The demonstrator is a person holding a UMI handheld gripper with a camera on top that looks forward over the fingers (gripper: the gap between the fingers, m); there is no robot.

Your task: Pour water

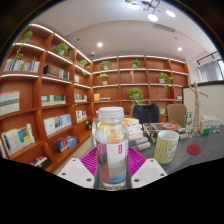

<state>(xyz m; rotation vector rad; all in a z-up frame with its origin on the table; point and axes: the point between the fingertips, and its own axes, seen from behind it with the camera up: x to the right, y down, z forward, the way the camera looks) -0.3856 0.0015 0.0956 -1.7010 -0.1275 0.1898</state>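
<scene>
The gripper holds a clear bottle with a white cap upright at the lower centre of the frame, both pink pads pressed against its sides. Just right of it a pale cup stands on the table, beside a red lid. Wooden bookshelves with books and potted plants fill the left and back walls, under ceiling lights.
</scene>
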